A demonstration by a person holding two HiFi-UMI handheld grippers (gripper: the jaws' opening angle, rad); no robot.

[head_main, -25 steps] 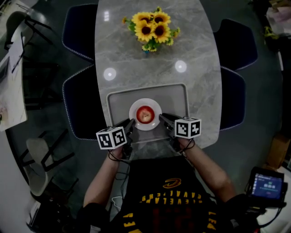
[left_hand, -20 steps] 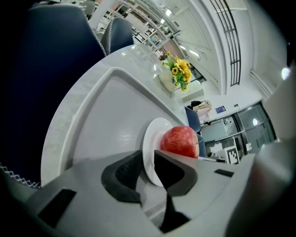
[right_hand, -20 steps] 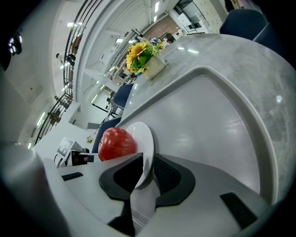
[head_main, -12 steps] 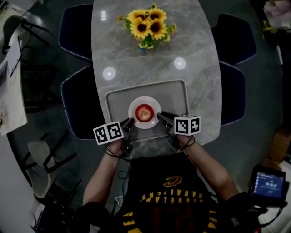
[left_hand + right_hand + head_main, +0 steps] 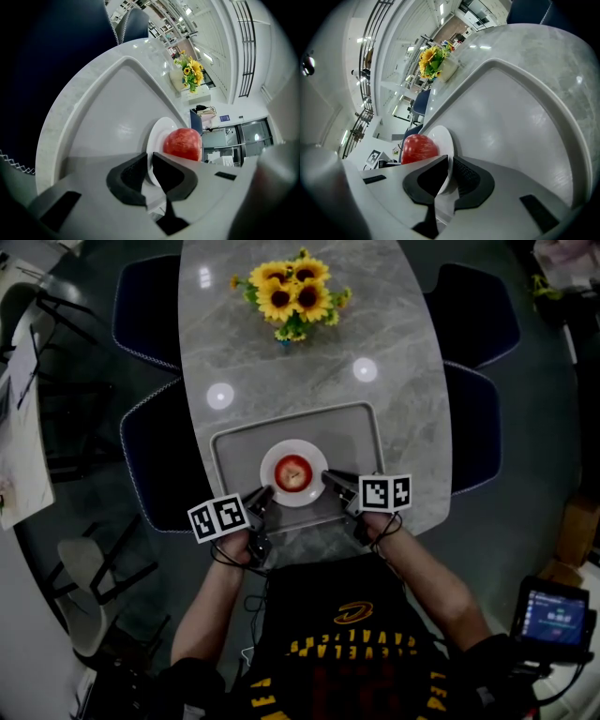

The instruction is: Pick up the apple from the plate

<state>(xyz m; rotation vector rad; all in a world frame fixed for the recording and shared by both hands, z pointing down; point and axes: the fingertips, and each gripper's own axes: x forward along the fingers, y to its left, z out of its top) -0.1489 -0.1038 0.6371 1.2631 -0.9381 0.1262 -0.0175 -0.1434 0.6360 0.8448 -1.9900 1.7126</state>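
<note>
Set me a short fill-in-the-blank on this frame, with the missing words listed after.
On the white plate rests a red ____.
The plate stands on a grey ____.
The left gripper and the right gripper are each shut on the plate's ____.
At the table's far end stands a bunch of ____.
Missing words: apple; tray; rim; sunflowers.

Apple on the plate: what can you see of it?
The apple is round, red with a paler patch on top, and whole. It sits in the middle of a white plate on a grey tray. Only the plate touches it; the left hand-held gripper and right hand-held gripper pinch the plate's rim.
</note>
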